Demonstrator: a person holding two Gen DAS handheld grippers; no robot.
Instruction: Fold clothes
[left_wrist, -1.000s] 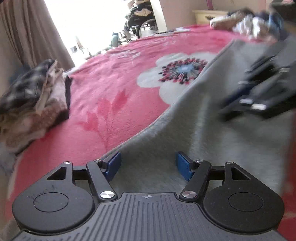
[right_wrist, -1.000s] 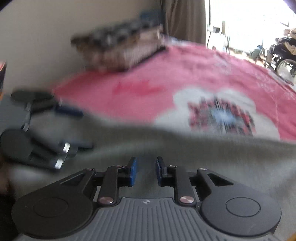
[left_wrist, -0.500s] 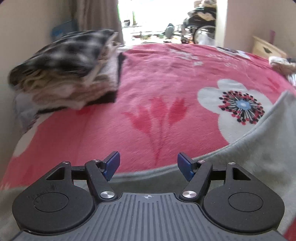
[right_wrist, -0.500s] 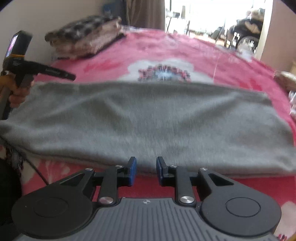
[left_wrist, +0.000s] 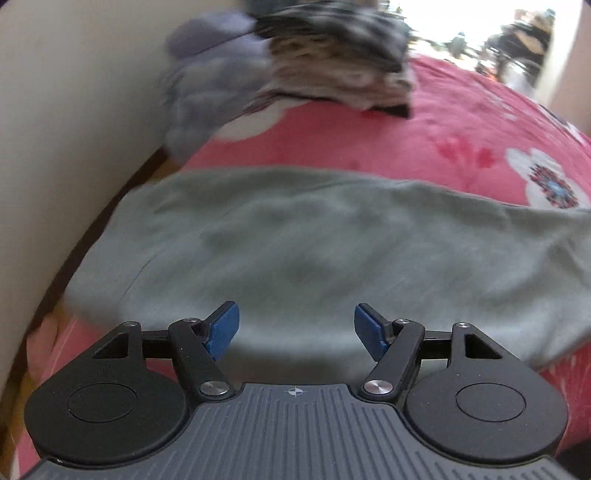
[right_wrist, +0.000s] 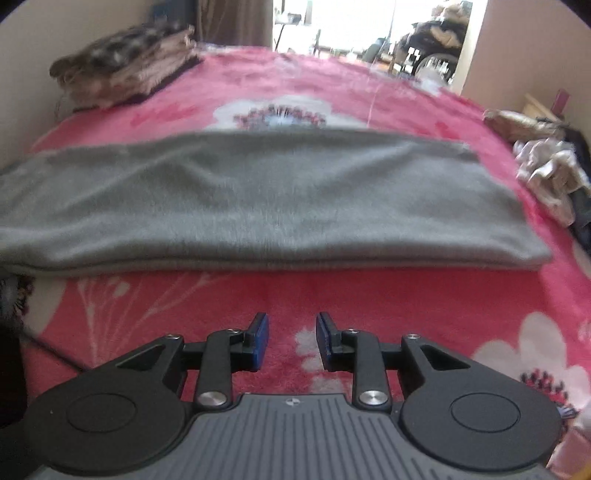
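While the grey garment (right_wrist: 258, 199) lies folded on the blanket (right_wrist: 332, 295), left tongs (left_wrist: 296, 328) and right tongs (right_wrist: 291, 339) gape empty.

grey garment (right_wrist: 258, 206) | soft knit, folded into long flat band, doubled edge w/ fold facing near side | lies crosswise on pink floral blanket (right_wrist: 280, 295) | stack of folded clothes (right_wrist: 125, 62) at far left corner, well apart | unfolded pile (right_wrist: 546, 173) at right edge
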